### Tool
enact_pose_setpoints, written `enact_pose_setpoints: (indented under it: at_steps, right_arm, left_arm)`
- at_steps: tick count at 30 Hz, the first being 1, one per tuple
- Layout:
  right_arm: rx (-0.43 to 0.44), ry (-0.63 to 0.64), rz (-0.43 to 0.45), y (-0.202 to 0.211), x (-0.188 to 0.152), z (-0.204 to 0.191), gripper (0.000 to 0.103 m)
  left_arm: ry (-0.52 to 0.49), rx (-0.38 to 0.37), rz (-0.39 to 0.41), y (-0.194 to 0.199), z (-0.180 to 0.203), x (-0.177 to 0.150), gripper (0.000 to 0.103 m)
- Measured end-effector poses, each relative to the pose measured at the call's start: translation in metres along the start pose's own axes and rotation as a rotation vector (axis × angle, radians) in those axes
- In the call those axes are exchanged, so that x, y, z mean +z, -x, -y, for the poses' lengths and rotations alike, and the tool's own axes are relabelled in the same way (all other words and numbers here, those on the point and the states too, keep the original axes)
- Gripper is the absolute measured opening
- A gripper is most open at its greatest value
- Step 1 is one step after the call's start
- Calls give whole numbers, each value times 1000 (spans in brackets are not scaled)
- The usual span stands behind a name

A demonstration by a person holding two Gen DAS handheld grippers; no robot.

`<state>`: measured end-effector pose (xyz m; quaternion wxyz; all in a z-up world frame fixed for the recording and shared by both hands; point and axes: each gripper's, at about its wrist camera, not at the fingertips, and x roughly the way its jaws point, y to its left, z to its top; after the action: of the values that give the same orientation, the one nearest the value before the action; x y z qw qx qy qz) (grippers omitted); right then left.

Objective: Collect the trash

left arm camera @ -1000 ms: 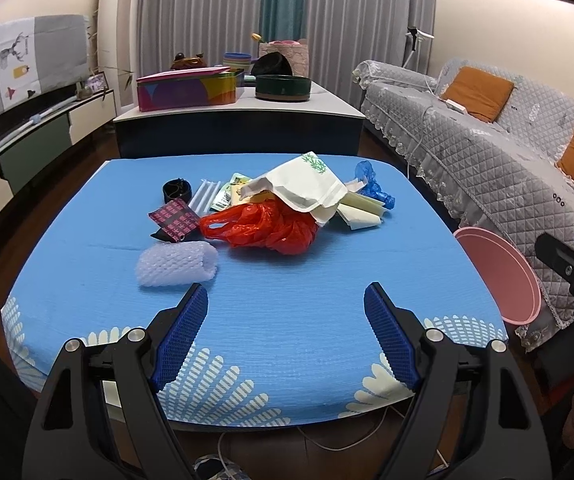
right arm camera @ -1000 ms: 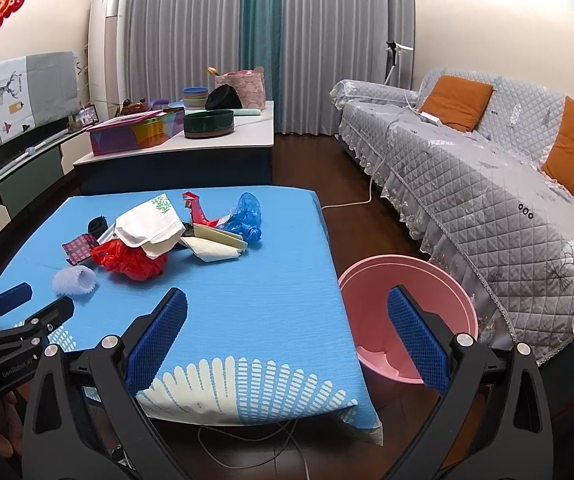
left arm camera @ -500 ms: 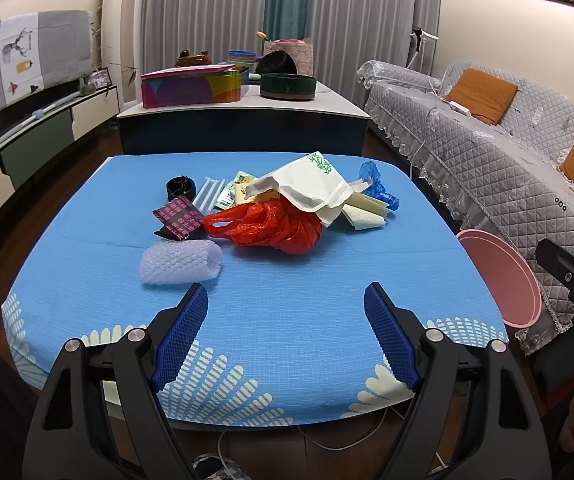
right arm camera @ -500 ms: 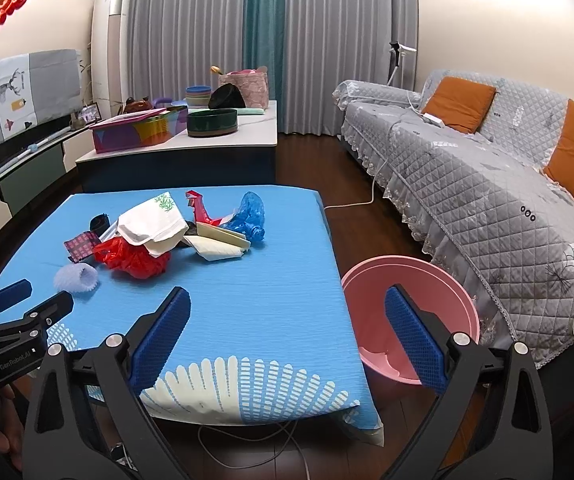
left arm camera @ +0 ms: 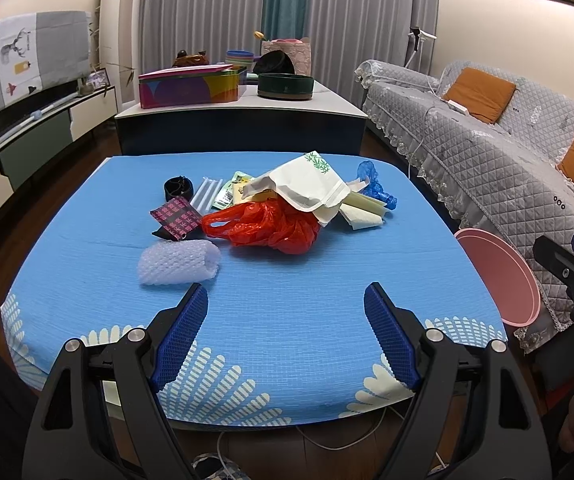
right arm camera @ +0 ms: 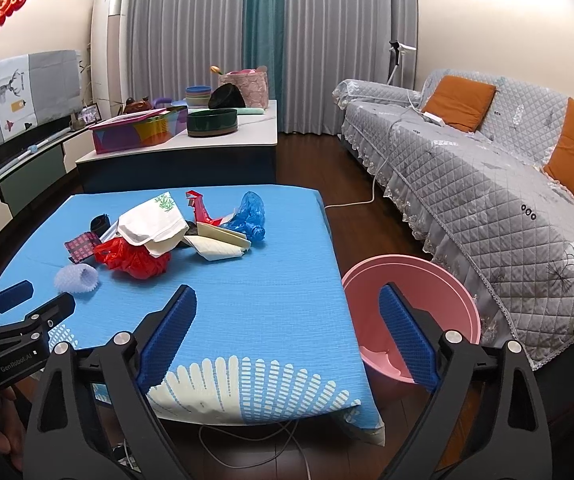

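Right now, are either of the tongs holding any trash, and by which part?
Nothing is held. The left tongs and right tongs are both open and empty; the trash pile lies untouched on the blue table.

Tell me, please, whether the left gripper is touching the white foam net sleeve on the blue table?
Apart. In the right wrist view, the left gripper sits nearer the table edge than the white foam net sleeve, with blue tablecloth visible between them.

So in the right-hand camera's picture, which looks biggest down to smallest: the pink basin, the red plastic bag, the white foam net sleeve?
1. pink basin, by far the largest, though it also sits nearest the camera.
2. red plastic bag.
3. white foam net sleeve, clearly smallest.
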<state>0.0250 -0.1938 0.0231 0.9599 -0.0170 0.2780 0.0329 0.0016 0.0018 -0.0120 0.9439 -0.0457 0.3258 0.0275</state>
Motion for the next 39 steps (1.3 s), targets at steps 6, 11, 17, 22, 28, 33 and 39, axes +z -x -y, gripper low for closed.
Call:
enact_pose_setpoints:
  at_steps: [6, 11, 17, 22, 28, 33, 39]
  right_arm:
    - [0, 10, -1, 0, -2, -3, 83]
    - [7, 8, -6, -2, -3, -4, 77]
    - [36, 5, -19, -3, -3, -6, 72]
    - [96, -6, -25, -4, 9, -4, 60]
    - [200, -15, -35, -18, 42, -8, 50]
    - [297, 31, -24, -42, 74, -30, 50]
    - [409, 54, -21, -89, 88, -59, 50]
  left_arm:
    - [1, -1, -1, 0, 0, 0, 78]
    - [2, -1, -3, 0, 1, 0, 78]
    - [12, -2, -13, -2, 2, 0, 78]
    - [37, 5, -23, -5, -2, 2, 78]
    - [93, 40, -26, -13, -16, 8, 78]
    - [145, 92, -32, -24, -31, 11, 76]
    - [204, 173, -39, -42, -53, 17, 76]
